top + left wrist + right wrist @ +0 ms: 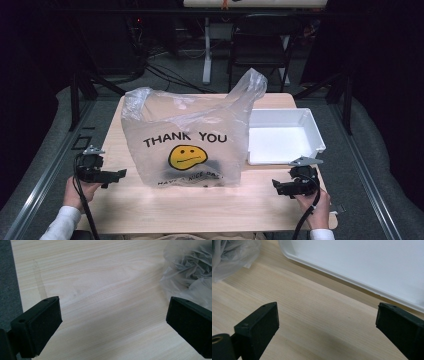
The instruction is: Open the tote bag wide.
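A clear plastic bag (192, 137) printed THANK YOU with a yellow face stands upright in the middle of the wooden table (200, 205), its handles raised. Something dark lies inside near its bottom. My left gripper (117, 174) rests at the table's left, pointing toward the bag, open and empty. In the left gripper view (113, 320) the jaws stand wide over bare wood, with the bag's crumpled corner (192, 265) at upper right. My right gripper (276, 186) sits at the right front, open and empty. The right gripper view (327, 322) shows wood between wide jaws.
A white rectangular tray (310, 120) lies right of the bag; its rim (332, 271) runs just beyond the right jaws. A dark folding chair (260, 45) and a desk leg stand behind the table. Grey floor surrounds it.
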`<state>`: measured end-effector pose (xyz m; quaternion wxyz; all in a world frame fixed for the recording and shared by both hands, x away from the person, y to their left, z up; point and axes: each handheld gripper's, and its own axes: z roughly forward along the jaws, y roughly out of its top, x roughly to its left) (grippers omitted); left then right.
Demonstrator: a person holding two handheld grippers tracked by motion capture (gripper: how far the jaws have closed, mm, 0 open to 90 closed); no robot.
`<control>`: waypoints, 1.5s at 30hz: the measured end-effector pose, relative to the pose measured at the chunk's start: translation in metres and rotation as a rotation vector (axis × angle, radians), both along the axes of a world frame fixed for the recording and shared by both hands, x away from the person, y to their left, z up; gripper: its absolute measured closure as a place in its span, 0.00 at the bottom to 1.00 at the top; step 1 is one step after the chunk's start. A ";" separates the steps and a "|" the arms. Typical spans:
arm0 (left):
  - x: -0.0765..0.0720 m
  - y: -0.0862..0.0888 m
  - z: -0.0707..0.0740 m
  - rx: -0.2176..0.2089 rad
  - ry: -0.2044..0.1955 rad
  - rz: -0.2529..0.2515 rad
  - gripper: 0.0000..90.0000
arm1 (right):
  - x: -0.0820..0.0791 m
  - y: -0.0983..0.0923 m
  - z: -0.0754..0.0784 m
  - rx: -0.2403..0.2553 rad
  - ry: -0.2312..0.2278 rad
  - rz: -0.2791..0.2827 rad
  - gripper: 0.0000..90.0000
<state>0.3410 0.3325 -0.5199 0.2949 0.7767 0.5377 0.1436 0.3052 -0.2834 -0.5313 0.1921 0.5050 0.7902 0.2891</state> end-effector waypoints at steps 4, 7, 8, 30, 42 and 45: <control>-0.001 0.004 0.002 -0.045 -0.013 0.002 0.00 | 0.002 0.003 0.000 0.008 0.012 0.018 0.05; -0.003 0.001 0.005 -0.042 -0.008 -0.014 0.00 | 0.002 0.009 0.000 0.037 0.031 0.046 0.08; -0.003 0.001 0.005 -0.042 -0.008 -0.014 0.00 | 0.002 0.009 0.000 0.037 0.031 0.046 0.08; -0.032 -0.036 0.023 -0.126 -0.045 -0.248 0.09 | 0.010 0.071 0.029 0.100 -0.013 0.248 0.35; -0.023 -0.074 0.068 -0.174 -0.226 -0.325 0.23 | 0.034 0.099 0.073 0.163 -0.123 0.303 0.37; -0.018 -0.077 0.070 -0.192 -0.245 -0.331 0.44 | 0.042 0.105 0.080 0.181 -0.138 0.317 0.49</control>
